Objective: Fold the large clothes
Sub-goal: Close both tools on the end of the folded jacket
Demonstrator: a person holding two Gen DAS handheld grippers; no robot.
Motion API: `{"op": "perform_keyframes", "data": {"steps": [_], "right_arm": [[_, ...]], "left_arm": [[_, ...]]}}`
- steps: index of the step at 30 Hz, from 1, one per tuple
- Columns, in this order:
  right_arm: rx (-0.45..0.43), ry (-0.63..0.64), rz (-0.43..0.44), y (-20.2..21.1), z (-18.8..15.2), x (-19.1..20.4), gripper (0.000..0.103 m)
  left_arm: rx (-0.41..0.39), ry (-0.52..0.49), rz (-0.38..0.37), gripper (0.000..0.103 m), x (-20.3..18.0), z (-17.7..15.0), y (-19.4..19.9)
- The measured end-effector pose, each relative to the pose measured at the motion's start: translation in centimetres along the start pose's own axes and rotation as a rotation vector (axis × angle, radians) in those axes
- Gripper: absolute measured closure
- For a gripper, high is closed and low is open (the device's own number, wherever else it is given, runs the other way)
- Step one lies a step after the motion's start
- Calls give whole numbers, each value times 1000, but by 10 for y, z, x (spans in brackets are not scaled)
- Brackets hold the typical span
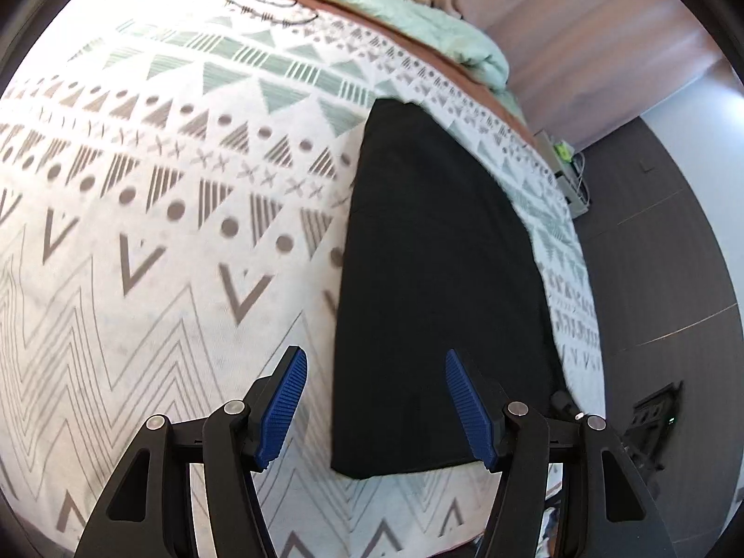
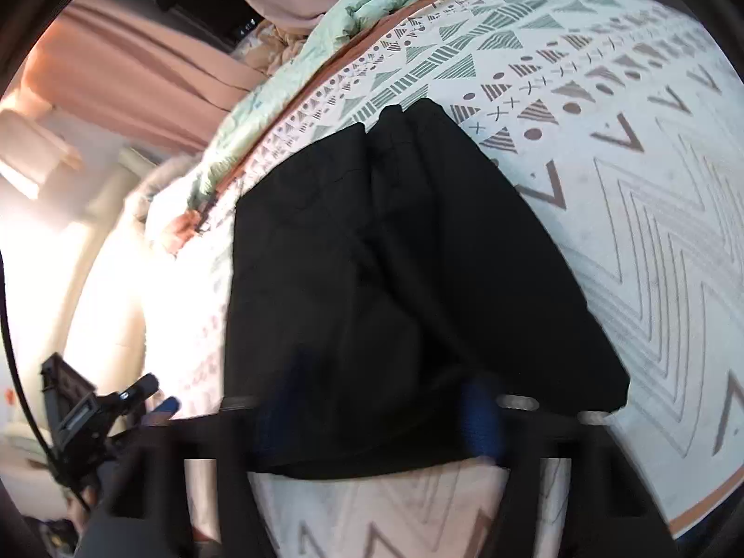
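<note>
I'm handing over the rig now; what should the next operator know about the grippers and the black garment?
Left hand-held gripper: open, empty, above the near end of the black garment.
Right hand-held gripper: badly blurred; its jaws can't be read, and no grip shows.
Garment: lies on the patterned bedspread as a long, narrow, flat strip, apparently already folded lengthwise.
Left: probably fold it end to end, then smooth it.

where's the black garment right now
The black garment lies flat on the patterned bedspread, near the edge of the bed beside the dark floor; in the left wrist view it sits right of centre, below the mint green quilt.
</note>
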State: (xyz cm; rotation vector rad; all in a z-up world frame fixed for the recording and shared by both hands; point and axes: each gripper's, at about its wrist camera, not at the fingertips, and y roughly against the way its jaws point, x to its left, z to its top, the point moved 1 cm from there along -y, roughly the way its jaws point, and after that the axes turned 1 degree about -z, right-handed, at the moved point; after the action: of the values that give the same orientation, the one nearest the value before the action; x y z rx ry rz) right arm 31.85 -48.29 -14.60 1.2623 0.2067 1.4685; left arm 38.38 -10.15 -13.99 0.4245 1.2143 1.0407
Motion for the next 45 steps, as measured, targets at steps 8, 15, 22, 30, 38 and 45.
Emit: {"op": "perform_keyframes", "data": {"steps": [8,15,22,30,38,45], "right_arm": [[-55,-59,14,21,2,-32,93],[-45,-129,35,30,3,-66,93],[-46,-169,33,36,-1,-86,93],[5,-194,52,37,-1,-96,75],[74,-217,63,27,-12,-109,35],[88,-269,167,10,-13,-113,63]], "left_arm": [[60,-42,-24,40,-10,-16,-27],[107,-92,-71,54,-33,-32,-52],[101,-129,-74,56,-48,-39,-57],[91,-134,-36,58,-46,-37,-66],[81,-139,-2,56,-42,-36,-78],[51,-191,23,77,-48,-40,-79]]}}
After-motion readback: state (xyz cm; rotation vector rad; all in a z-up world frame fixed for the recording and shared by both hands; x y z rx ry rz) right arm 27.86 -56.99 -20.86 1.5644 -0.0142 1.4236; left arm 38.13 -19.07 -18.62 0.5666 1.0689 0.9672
